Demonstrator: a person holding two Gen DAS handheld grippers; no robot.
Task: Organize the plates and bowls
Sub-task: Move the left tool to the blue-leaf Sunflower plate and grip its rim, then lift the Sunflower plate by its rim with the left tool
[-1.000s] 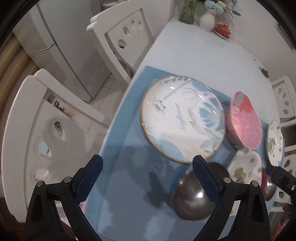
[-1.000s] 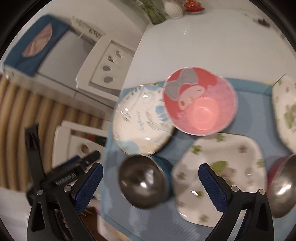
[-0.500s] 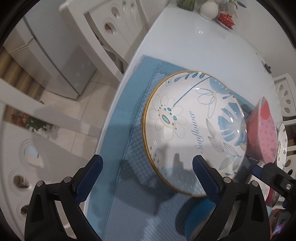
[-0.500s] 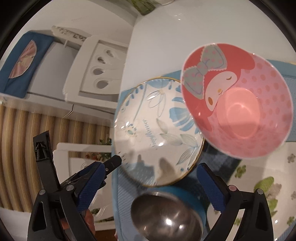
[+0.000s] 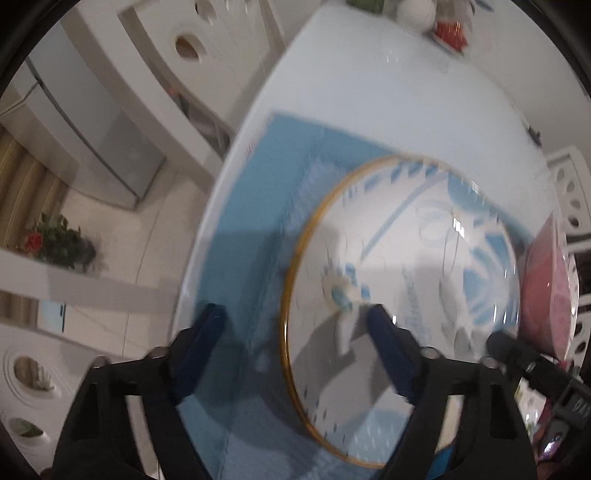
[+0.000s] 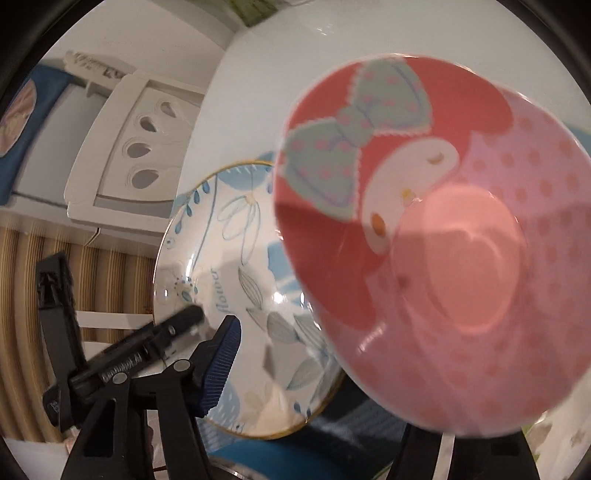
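Observation:
A white plate with blue flowers and a gold rim [image 5: 417,266] lies on the blue mat [image 5: 251,206]. My left gripper [image 5: 295,332] is open, its fingers astride the plate's near left rim. A pink and red cartoon bowl [image 6: 436,236] fills the right wrist view, and shows at the right edge of the left wrist view [image 5: 546,291]. My right gripper [image 6: 332,373] is open, its left finger [image 6: 218,362] over the flower plate [image 6: 236,295], its right finger hidden under the bowl's near rim.
The white table [image 5: 388,88] carries vases and a red dish [image 5: 448,31] at its far end. White chairs [image 5: 207,74] stand along the left side. A blue-rimmed steel bowl [image 6: 266,461] sits just below the plate. A green-patterned plate [image 6: 561,443] lies at lower right.
Both grippers have moved forward and down. The flower plate now sits between my left fingers, and the pink bowl has grown to fill the right wrist view.

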